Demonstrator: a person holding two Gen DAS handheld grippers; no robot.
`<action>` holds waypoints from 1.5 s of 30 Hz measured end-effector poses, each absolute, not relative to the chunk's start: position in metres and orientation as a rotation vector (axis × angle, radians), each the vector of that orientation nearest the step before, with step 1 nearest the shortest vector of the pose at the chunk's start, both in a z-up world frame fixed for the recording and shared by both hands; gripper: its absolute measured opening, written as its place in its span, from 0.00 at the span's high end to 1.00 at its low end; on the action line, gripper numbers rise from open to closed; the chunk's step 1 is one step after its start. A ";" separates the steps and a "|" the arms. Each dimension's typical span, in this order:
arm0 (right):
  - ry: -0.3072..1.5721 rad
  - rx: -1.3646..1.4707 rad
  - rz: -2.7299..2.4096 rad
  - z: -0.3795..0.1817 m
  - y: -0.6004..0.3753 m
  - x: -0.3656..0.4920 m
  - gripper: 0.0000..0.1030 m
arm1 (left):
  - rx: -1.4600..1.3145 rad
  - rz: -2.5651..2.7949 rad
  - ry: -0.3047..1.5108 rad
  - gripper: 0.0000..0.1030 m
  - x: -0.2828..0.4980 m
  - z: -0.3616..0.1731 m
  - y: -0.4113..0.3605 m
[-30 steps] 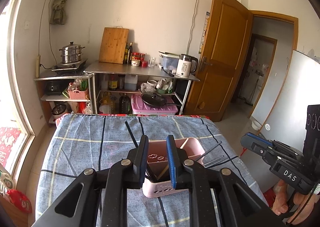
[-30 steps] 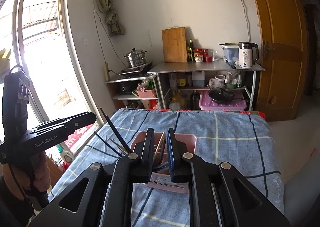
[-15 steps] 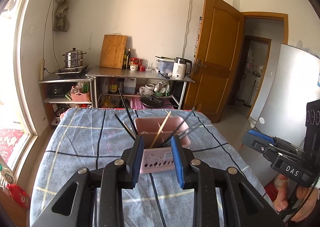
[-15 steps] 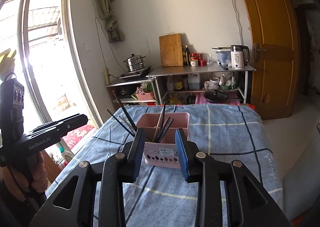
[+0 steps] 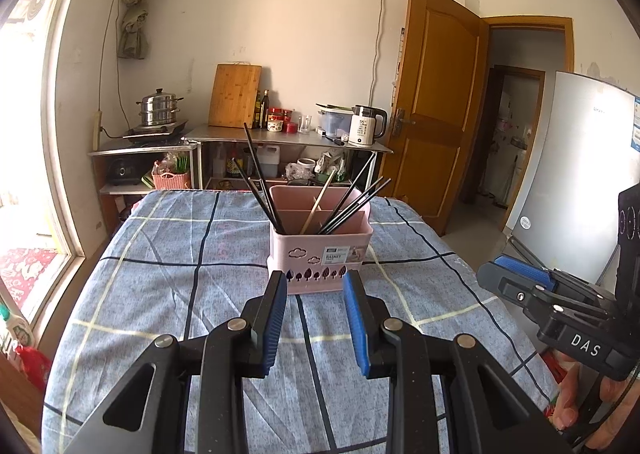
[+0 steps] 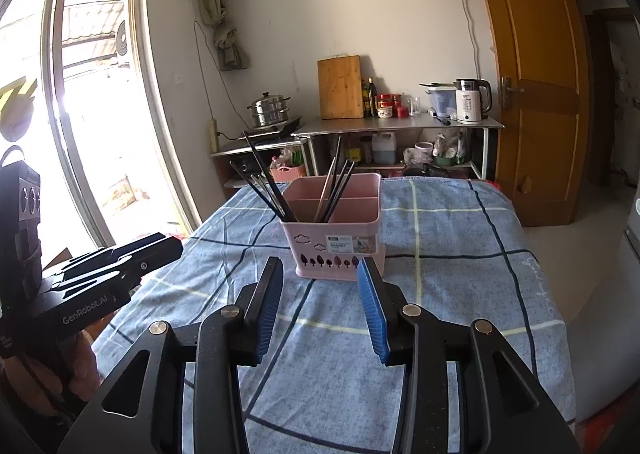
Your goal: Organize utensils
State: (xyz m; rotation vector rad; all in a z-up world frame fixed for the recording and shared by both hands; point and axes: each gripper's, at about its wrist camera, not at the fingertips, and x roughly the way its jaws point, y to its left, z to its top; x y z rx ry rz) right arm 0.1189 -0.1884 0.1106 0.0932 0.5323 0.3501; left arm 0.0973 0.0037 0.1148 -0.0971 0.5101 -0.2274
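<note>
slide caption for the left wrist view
Left tool open and empty before a pink utensil basket of chopsticks on a checked cloth.

A table (image 5: pixel 140 294) covered by a blue checked cloth (image 6: pixel 460 254) carries one thing: a pink utensil basket (image 5: pixel 320 254), upright near the middle, toward the far edge, with dark chopsticks (image 5: pixel 262 185) leaning out of its compartments.

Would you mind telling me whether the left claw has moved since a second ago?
Yes. The left claw has drawn back toward the camera side, clear of the pink basket, which it reached over earlier.
</note>
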 end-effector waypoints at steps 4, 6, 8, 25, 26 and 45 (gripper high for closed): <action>0.535 0.087 0.342 0.105 -0.187 0.109 0.61 | -0.093 -0.227 0.497 0.72 0.087 0.109 0.004; 0.534 0.081 0.334 0.102 -0.186 0.105 0.61 | -0.094 -0.228 0.493 0.72 0.084 0.107 0.004; 0.532 0.080 0.333 0.100 -0.185 0.101 0.61 | -0.096 -0.225 0.489 0.72 0.082 0.105 0.005; 0.526 0.052 0.320 0.093 -0.179 0.093 0.61 | -0.080 -0.201 0.503 0.72 0.079 0.091 0.004; 0.524 0.050 0.318 0.093 -0.179 0.092 0.61 | -0.077 -0.201 0.504 0.72 0.080 0.091 0.003; 0.528 0.052 0.313 0.090 -0.183 0.092 0.60 | -0.051 -0.202 0.509 0.72 0.080 0.084 -0.008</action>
